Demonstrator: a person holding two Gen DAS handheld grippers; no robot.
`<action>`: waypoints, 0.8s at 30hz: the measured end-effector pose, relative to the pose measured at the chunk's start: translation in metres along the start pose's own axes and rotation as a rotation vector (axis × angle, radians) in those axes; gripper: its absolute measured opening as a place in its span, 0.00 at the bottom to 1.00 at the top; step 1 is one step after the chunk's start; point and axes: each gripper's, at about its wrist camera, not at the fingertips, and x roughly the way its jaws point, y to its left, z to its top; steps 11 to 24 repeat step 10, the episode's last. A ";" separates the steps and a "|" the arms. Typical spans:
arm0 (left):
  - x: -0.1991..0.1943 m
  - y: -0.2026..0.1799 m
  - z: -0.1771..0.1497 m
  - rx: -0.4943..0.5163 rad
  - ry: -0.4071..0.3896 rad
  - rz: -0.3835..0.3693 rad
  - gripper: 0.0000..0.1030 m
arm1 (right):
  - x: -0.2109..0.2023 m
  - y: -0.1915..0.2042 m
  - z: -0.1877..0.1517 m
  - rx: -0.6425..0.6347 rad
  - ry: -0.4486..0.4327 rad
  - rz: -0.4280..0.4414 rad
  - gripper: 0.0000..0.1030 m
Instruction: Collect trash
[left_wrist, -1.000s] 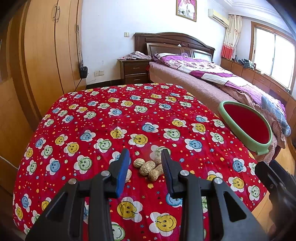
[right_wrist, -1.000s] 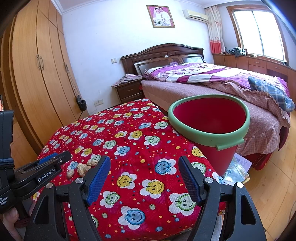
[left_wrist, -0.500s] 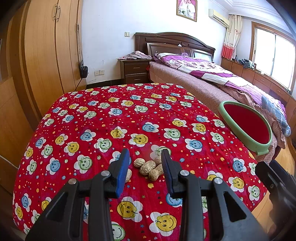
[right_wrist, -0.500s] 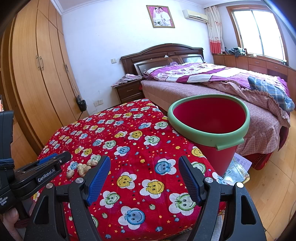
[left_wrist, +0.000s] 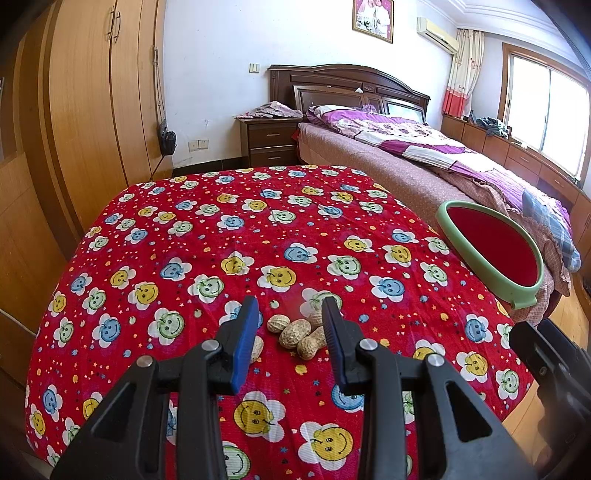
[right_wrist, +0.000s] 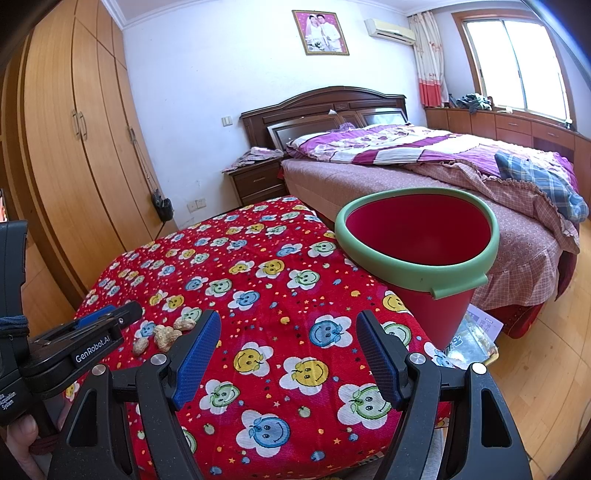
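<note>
Tan peanut shells (left_wrist: 299, 330) lie clustered on the red smiley-flower cloth (left_wrist: 236, 236), just beyond the left gripper (left_wrist: 290, 325), jaws apart. Right gripper (right_wrist: 286, 349) likewise gapes, empty; red green-rimmed bucket (right_wrist: 421, 240) at its 1 o'clock.

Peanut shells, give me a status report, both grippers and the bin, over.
Left gripper open, empty, poised over peanut shells on red tablecloth. Right gripper open, empty. Red bin upright beside table, nothing between.
</note>
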 end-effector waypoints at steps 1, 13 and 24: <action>0.000 0.000 0.000 0.000 0.000 0.000 0.34 | 0.000 0.000 0.000 0.000 0.000 0.000 0.74; 0.000 0.001 0.000 0.000 0.000 0.000 0.34 | 0.000 0.000 0.000 0.000 -0.001 0.000 0.74; 0.000 0.001 0.000 0.000 0.000 0.000 0.34 | 0.000 0.000 0.000 0.000 -0.001 0.000 0.74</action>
